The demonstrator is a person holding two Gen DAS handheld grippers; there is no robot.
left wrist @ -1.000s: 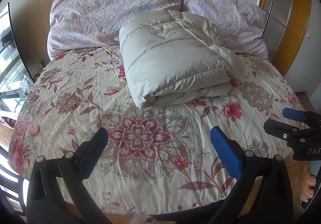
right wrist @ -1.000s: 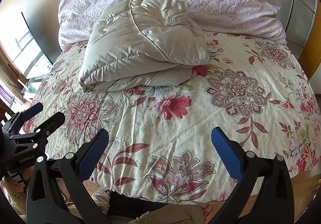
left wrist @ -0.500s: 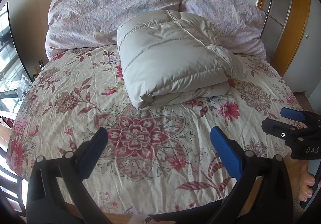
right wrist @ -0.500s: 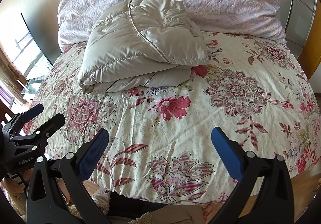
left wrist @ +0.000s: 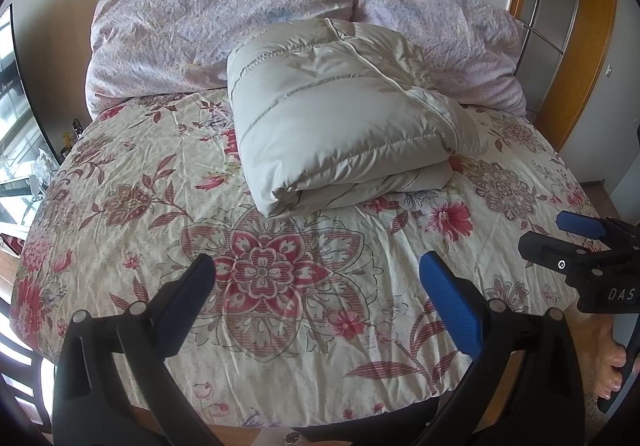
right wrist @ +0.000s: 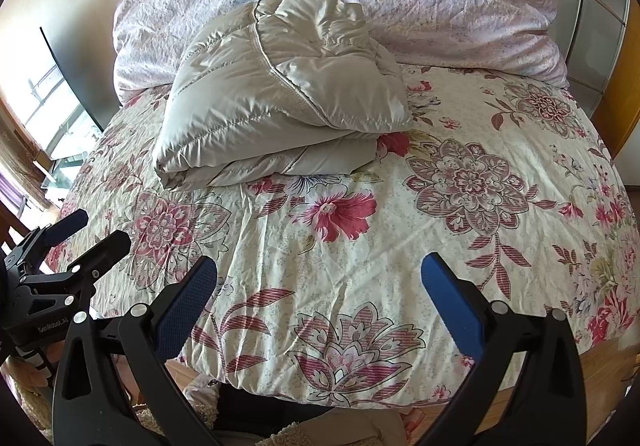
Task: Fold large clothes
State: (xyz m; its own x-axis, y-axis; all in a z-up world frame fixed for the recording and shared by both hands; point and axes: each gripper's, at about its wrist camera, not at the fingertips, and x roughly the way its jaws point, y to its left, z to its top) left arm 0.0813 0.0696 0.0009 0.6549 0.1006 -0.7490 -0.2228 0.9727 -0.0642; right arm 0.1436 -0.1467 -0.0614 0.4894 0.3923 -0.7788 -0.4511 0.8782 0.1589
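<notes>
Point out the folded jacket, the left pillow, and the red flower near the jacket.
folded jacket (left wrist: 340, 118): left wrist view, top panel.
left pillow (left wrist: 216, 18): left wrist view, its middle.
red flower (right wrist: 334, 212): right wrist view, flower centre.

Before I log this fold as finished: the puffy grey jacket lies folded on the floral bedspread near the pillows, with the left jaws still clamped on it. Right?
Not quite. The left gripper holds nothing; its jaws stand open, well short of the jacket, as the left wrist view shows. The rest holds: it lies folded on the bedspread near the pillows.
</notes>
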